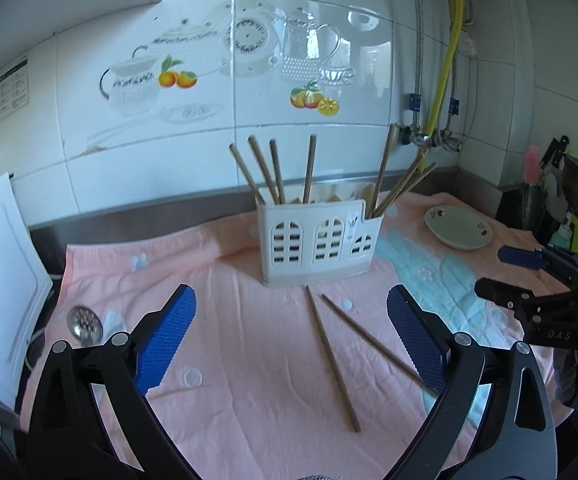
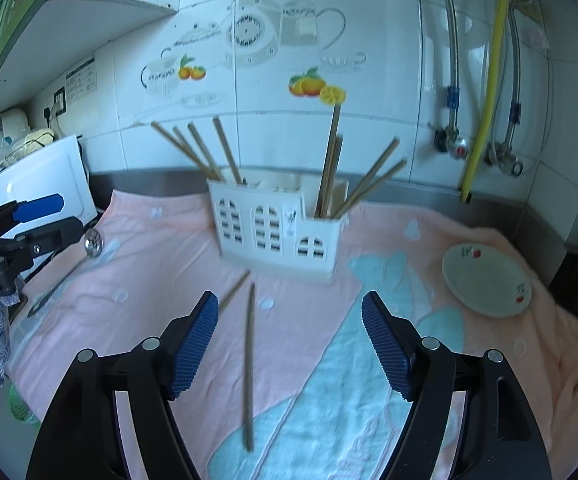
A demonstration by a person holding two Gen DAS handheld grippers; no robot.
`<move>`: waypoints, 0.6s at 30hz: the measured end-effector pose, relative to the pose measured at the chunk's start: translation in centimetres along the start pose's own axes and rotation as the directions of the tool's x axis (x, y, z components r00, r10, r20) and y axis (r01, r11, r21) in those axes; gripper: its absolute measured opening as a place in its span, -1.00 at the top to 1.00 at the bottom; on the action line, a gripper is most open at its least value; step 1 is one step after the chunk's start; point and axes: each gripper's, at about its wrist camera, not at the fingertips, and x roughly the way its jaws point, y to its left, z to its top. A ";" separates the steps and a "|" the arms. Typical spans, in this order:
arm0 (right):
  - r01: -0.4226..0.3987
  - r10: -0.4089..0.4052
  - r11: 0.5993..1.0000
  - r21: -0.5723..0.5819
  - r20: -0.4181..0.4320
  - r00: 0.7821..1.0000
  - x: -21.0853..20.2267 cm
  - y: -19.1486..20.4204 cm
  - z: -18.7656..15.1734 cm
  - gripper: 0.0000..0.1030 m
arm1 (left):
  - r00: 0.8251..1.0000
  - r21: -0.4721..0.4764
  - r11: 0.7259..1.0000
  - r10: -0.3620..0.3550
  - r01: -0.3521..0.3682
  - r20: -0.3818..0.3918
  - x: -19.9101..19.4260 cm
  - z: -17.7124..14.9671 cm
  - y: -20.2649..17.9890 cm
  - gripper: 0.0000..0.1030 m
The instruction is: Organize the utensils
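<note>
Reaching for: two loose chopsticks [image 1: 332, 360] lying on the pink towel [image 1: 225, 288], apart from the rest of the set.
Chopsticks, place: ahead of and between the left tongs [image 1: 291, 340]; their far tips nearly meet just short of the holder, near ends splayed toward the tongs. In the right wrist view one stick [image 2: 249, 364] runs lengthwise between the right tongs [image 2: 289, 344]; the other [image 2: 233, 290] slants off past the left pad.
Holder: white utensil caddy [image 1: 317, 240] beyond both pairs of tongs, already carrying upright chopsticks in two compartments.
Left tongs, state: spread wide, nothing between the pads.
Right tongs, state: spread, pinching nothing; the stick lies below the gap, untouched as far as I can tell.
Doing it well: probably take one stick per pair of tongs, closing near mid-length so it does not tip; press down lightly, since the towel is soft and a thin stick may roll.
Risk: right view is blurred, so contact is hard to judge.
Outlying: slotted spoon [image 1: 85, 322] left of the left tongs; small dish [image 2: 487, 280] right of the right tongs; all on the counter.
</note>
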 end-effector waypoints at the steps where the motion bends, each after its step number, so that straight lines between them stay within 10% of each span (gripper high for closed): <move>1: -0.001 0.001 1.000 0.003 -0.006 1.000 0.1 0.1 -0.6 -0.39 | 1.000 -0.010 1.000 0.001 -0.001 -0.004 0.0 -0.5 0.2 -0.85; 18: -0.089 0.090 0.996 0.008 -0.147 0.985 4.0 2.6 -7.5 -0.20 | 0.996 -0.129 0.990 0.045 -0.055 -0.081 0.3 -5.7 3.2 -0.85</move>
